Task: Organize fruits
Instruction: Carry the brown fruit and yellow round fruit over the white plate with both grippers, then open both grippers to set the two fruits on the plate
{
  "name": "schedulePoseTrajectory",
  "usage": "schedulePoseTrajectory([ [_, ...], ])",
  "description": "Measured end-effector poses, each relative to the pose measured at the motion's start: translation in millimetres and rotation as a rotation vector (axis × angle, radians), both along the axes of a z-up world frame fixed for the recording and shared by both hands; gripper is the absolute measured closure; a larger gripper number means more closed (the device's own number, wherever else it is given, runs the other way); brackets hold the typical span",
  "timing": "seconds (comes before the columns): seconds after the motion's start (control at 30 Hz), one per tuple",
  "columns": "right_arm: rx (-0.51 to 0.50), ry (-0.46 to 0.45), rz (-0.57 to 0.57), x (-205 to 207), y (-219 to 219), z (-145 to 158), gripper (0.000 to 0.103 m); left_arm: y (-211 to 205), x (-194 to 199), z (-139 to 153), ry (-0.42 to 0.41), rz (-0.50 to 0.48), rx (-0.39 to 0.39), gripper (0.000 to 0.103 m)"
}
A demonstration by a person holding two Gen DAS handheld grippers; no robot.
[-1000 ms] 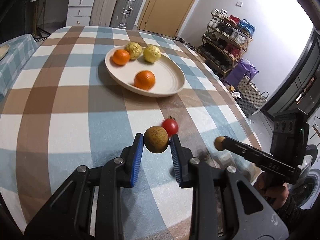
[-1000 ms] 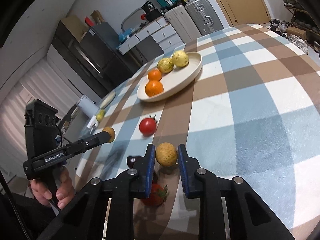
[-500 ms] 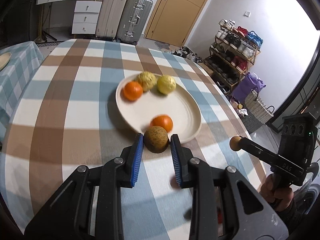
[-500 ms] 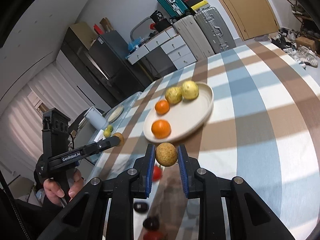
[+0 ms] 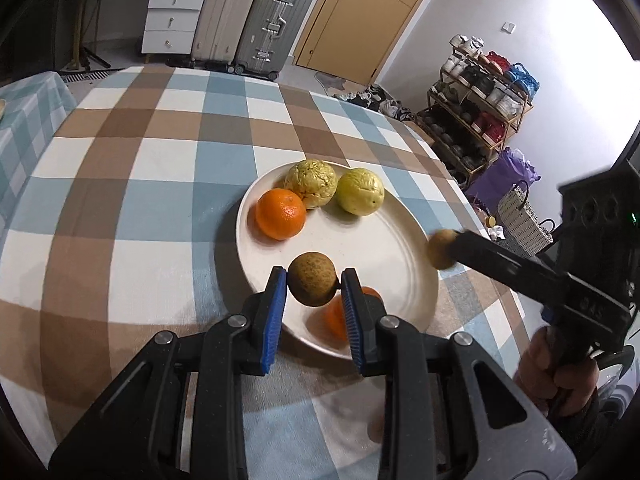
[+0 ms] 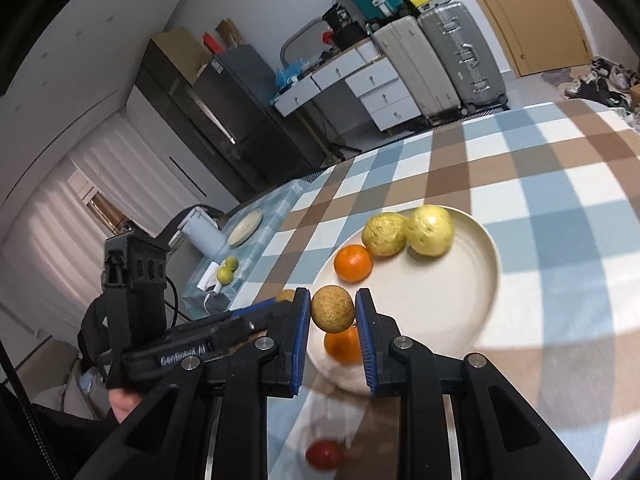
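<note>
While two oranges (image 5: 281, 219) and two yellow fruits (image 5: 360, 191) fill plate (image 5: 404, 240).

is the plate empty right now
No, the plate holds two oranges and two yellow fruits.

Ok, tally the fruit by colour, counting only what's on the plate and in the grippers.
Oranges: 2, on the plate
Yellow fruits: 2, on the plate
Brown fruits: 2, one in the left gripper, one in the right gripper
Total: 6
</note>
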State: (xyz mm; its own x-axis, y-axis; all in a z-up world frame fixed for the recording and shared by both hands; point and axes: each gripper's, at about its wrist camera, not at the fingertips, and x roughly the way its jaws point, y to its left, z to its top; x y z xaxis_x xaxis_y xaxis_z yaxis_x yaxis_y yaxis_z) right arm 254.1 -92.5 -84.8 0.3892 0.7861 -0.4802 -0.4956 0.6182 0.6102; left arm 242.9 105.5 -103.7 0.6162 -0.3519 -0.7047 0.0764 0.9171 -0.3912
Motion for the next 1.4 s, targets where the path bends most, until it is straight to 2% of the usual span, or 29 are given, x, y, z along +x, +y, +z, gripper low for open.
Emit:
schedulePoseTrajectory([
  [0.13,-0.052,0.056,0.036,30.2,24.9,-14.0,0.079,0.8,12.8,-9.6,0.004,0.001,-0.001,0.078],
  [0.37,-0.065,0.123,0.055,59.3,46.9,-35.1,0.079,1.6,28.4,-23.8,0.02,-0.002,0.002,0.078],
  [0.83,-0.067,0.132,0.073,69.1,58.4,-44.2,0.078,5.3,35.7,-29.2,0.027,0.015,-0.008,0.076],
  [0.9,-0.054,0.125,0.064,66.9,54.8,-41.5,0.072,5.0,32.8,-26.4,0.025,0.019,-0.01,0.073],
  [0.97,-0.019,0.107,0.062,61.4,47.6,-34.9,0.059,4.5,27.7,-21.6,0.017,0.032,-0.007,0.063],
  [1.03,-0.004,0.085,0.055,54.2,41.7,-27.9,0.048,2.8,21.4,-15.1,0.004,0.04,0.004,0.059],
  [1.13,0.009,0.043,0.048,38.5,30.0,-14.3,0.039,-1.0,10.3,-5.4,-0.016,0.053,0.035,0.051],
  [1.27,0.007,-0.021,-0.008,14.5,11.3,2.2,0.017,-7.9,-10.7,8.1,-0.038,0.049,0.043,0.046],
  [1.33,0.004,-0.057,-0.042,-0.1,-0.2,9.4,0.01,-12.4,-22.1,14.3,-0.052,0.05,0.056,0.04],
  [1.4,0.007,-0.081,-0.064,-13.0,-9.9,14.6,0.009,-16.7,-35.1,21.3,-0.068,0.056,0.066,0.029],
])
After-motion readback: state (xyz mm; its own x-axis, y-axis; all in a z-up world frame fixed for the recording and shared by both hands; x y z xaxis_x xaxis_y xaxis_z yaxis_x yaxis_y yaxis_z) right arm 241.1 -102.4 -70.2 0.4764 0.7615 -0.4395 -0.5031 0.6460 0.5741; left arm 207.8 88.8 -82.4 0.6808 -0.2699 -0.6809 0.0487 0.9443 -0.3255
